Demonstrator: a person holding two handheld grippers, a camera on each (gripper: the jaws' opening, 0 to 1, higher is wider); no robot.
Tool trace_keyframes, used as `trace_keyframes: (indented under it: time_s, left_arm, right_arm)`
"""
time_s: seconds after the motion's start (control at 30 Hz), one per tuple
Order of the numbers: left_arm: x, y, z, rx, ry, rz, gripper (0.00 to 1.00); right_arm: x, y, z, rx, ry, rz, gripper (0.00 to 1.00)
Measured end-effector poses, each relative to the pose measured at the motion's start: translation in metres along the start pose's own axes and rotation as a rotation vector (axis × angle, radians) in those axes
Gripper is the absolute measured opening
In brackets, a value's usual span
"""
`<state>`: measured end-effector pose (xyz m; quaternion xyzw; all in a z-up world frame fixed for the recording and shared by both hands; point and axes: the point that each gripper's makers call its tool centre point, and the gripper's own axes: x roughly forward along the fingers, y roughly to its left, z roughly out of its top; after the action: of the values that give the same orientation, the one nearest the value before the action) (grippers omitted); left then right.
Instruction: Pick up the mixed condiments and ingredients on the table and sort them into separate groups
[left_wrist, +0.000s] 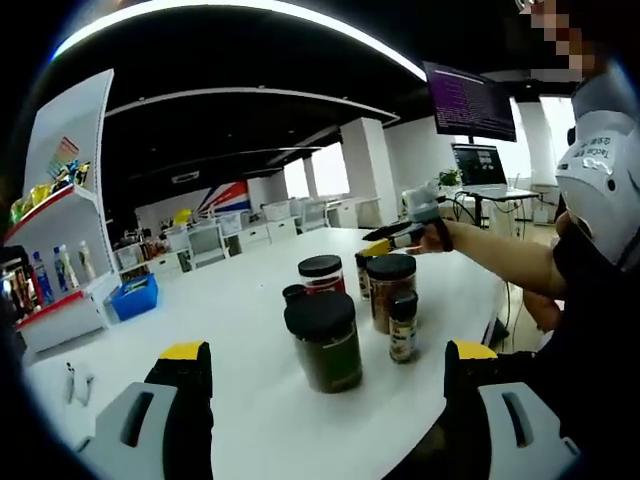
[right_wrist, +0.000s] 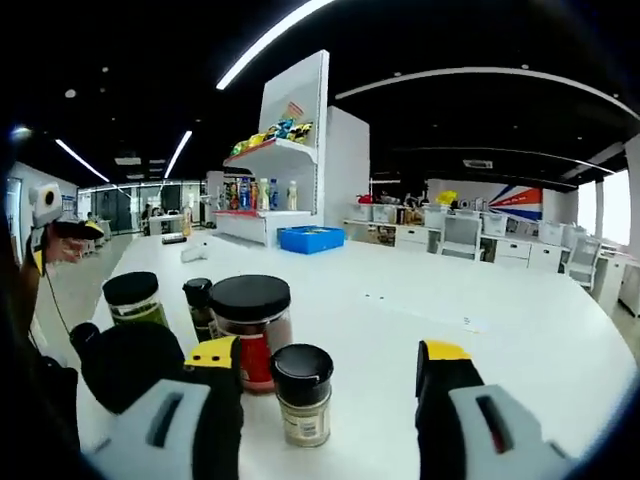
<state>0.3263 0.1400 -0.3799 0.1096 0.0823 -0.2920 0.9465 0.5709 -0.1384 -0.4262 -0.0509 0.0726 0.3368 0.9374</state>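
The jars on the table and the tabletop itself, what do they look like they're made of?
The jars look like clear plastic or glass, since contents show through the large dark jar and the red-labelled jar; which one is uncertain. Their black lids look like matte plastic. The white table seems a smooth laminate, with a soft sheen and faint reflections.

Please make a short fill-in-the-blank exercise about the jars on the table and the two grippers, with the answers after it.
1. All the glass jars standing on the round white table have lids of ____ colour.
2. The jaws of the left gripper and of the right gripper have ____ tips.
3. Both grippers are ____, holding nothing.
4. The shallow plastic bin below the white shelf unit is ____.

Answers: black; yellow; open; blue
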Motion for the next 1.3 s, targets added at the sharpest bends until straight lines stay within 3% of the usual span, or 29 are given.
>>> trace_keyframes:
  time_s: [0.13, 0.27, 0.63, 0.83, 1.03, 1.3]
  left_arm:
    - [0.000, -0.001, 0.000, 0.004, 0.000, 0.002, 0.95]
    - [0.000, -0.001, 0.000, 0.001, -0.001, 0.002, 0.95]
    - [0.001, -0.004, -0.008, 0.019, 0.032, -0.012, 0.93]
    - [0.001, -0.018, -0.005, 0.016, 0.022, -0.078, 0.93]
    - [0.001, -0.014, -0.011, 0.047, 0.051, -0.053, 0.92]
    - [0.001, -0.014, -0.009, 0.044, 0.046, -0.055, 0.91]
  right_arm:
    - [0.005, 0.002, -0.012, -0.018, 0.036, 0.008, 0.66]
    - [0.004, 0.009, -0.012, -0.024, 0.040, 0.020, 0.56]
    - [0.002, 0.027, -0.014, -0.040, 0.037, 0.039, 0.44]
    - [0.001, 0.038, -0.018, -0.064, 0.048, 0.063, 0.38]
    - [0.002, 0.042, -0.018, -0.058, 0.043, 0.068, 0.34]
    - [0.001, 0.046, -0.019, -0.050, 0.038, 0.074, 0.29]
